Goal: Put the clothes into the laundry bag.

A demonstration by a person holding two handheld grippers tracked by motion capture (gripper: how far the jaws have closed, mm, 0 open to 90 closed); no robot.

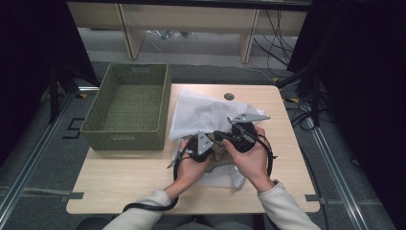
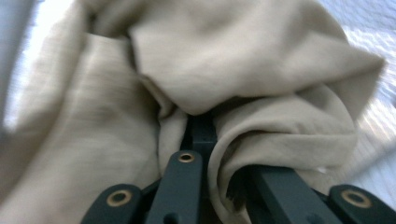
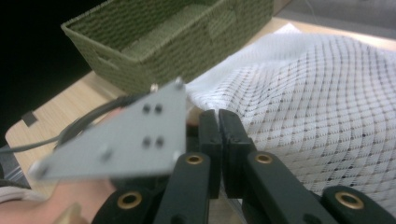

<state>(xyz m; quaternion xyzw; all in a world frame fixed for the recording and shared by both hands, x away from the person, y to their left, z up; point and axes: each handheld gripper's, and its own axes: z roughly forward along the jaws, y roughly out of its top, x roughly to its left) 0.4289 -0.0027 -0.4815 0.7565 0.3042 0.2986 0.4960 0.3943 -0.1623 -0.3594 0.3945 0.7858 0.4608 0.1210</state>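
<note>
Left gripper (image 2: pixel 201 135) pinches beige cloth (image 2: pixel 243 60); right gripper (image 3: pixel 218 122) is closed, empty.

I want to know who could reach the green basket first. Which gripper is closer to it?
Left. The left gripper sits nearer the green basket, just off its near right corner. The right gripper is farther right, over the white mesh cloth.

Even overhead light, dark edges; motion-blurred close-up cloth (image 2: pixel 243 60), soft-focus foreground plate (image 3: pixel 126 137).
</note>
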